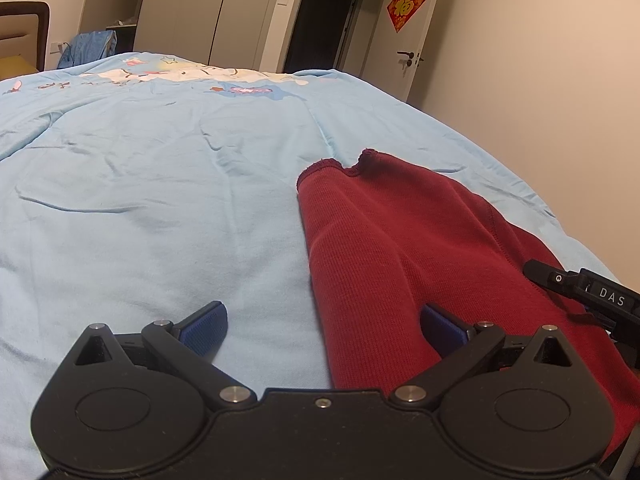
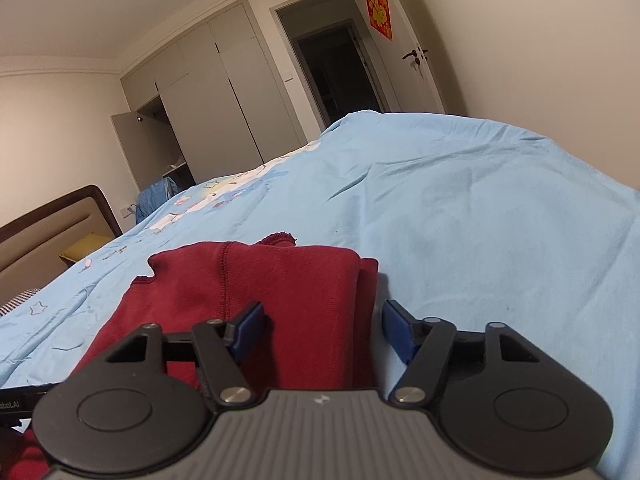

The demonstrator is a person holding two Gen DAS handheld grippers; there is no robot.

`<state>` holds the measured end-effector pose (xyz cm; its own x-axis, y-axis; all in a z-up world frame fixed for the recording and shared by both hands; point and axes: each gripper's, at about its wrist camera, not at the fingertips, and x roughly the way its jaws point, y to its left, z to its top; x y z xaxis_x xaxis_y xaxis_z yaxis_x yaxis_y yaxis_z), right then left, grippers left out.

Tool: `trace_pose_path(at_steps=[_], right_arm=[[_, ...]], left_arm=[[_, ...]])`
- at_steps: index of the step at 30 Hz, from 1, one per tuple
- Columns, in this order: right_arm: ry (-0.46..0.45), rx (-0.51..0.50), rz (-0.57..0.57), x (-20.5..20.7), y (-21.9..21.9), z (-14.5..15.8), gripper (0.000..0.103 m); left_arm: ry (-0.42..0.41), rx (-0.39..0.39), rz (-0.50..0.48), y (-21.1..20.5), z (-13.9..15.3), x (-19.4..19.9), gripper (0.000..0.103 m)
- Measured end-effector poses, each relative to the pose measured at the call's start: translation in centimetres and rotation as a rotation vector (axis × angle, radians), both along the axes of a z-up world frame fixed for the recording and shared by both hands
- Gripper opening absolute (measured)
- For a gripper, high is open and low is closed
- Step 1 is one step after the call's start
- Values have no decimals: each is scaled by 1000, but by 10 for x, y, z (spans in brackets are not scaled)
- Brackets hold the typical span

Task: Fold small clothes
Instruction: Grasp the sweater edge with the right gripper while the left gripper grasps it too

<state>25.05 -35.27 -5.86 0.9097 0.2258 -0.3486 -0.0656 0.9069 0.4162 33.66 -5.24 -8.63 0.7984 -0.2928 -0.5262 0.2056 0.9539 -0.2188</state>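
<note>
On the light blue bedspread, near its close edge, we find the dark red garment lying partly folded, its long axis running away from us toward the far wall. Our left gripper hangs low with jaws spread wide and nothing between them; the garment's left folded edge passes between its blue pads, one pad over bare sheet, the other over red knit. Our right gripper is likewise spread and empty, straddling the garment's right folded edge, left pad over cloth, right pad over the sheet. Each gripper sits at its own side of the cloth, so neither is clearly the nearer (contact with the fabric we cannot confirm). We judge the coming move turns on closing over these side edges. Readable writing: "DAS" on the right gripper's body in the left view, part of "obot.AI" at the right view's left margin, and a red door hanging bearing the character 福.
</note>
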Motion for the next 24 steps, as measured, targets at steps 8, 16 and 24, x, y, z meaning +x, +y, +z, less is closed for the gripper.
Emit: trace_pose_path(at_steps=[8, 16, 24], right_arm=[[-35, 19, -20, -10, 0, -2, 34], [-39, -78, -17, -13, 17, 5, 18], [-72, -176, 7, -20, 35, 29, 15]], left_arm=[[60, -45, -37, 4, 8, 1, 91], [122, -123, -79, 3, 12, 7, 60], [120, -117, -98, -1, 28, 8, 31]])
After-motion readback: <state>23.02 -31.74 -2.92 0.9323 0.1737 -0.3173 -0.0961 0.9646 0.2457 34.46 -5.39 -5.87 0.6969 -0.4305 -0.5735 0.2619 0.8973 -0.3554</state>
